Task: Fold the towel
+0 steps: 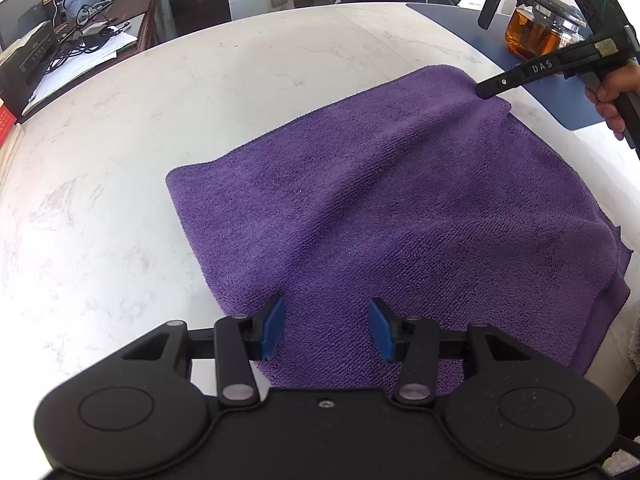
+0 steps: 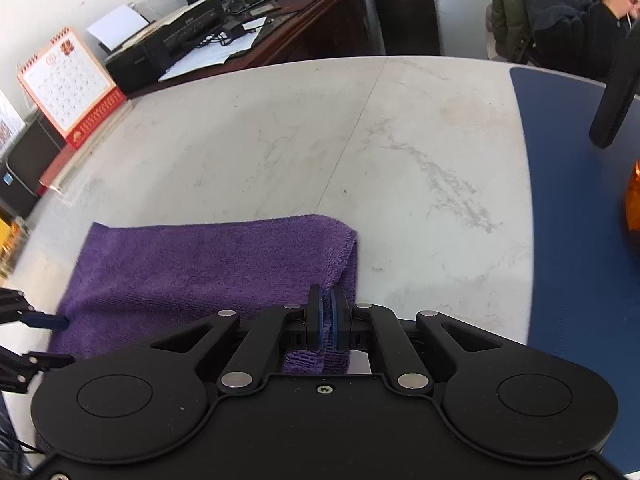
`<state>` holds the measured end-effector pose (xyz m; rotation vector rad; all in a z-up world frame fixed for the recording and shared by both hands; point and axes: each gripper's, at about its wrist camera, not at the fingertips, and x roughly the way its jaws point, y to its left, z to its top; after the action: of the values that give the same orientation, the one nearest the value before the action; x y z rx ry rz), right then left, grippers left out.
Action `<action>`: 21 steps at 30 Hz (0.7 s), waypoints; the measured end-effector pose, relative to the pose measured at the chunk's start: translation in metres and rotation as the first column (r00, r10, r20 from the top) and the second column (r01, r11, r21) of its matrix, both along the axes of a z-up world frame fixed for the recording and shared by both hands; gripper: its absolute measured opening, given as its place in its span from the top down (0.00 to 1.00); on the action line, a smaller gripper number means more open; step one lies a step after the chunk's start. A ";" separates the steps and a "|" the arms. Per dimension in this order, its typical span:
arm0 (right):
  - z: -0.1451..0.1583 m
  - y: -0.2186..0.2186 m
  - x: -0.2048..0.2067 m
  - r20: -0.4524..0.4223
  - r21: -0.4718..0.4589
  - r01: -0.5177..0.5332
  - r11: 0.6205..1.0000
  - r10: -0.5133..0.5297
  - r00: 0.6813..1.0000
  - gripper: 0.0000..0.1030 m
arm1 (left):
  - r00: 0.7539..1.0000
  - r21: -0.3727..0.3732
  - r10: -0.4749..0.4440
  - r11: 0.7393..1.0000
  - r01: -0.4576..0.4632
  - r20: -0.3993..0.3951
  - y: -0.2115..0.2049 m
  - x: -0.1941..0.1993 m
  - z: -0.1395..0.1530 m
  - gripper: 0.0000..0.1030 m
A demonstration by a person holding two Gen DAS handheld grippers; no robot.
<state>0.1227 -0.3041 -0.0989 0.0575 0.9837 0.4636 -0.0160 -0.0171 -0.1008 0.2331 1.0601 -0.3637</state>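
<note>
Right tool (image 2: 328,318) pinching purple towel (image 1: 400,208) corner, left tool (image 1: 326,328) spread – near edge between its fingers

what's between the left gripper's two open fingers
Purple towel only: in the left wrist view the left gripper straddles its near edge, blue pads apart, nothing else in the gap.

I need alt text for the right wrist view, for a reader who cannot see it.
The right gripper is shut on a corner of the purple towel, which lies on a pale marble table. The left gripper appears open at the towel's left edge.
</note>
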 end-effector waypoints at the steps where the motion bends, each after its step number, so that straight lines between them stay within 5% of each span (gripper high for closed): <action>1: 0.000 0.000 -0.001 0.002 -0.015 -0.003 1.000 0.003 1.000 0.94 | 1.000 0.000 0.005 1.000 -0.005 -0.002 0.000 0.000 0.001 0.57; 11: 0.013 -0.018 -0.004 0.010 -0.018 0.039 0.999 -0.039 0.999 0.91 | 0.996 -0.072 0.055 0.996 -0.050 0.076 0.010 0.018 0.024 0.57; 21: 0.004 0.000 -0.014 -0.052 -0.066 0.008 0.998 -0.012 0.999 0.91 | 0.993 -0.024 0.003 1.000 0.000 0.119 -0.007 0.070 0.002 0.57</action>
<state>0.1085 -0.3045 -0.0947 0.0150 1.0489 0.4217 0.0535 -0.0240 -0.0987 0.2301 0.9380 -0.3568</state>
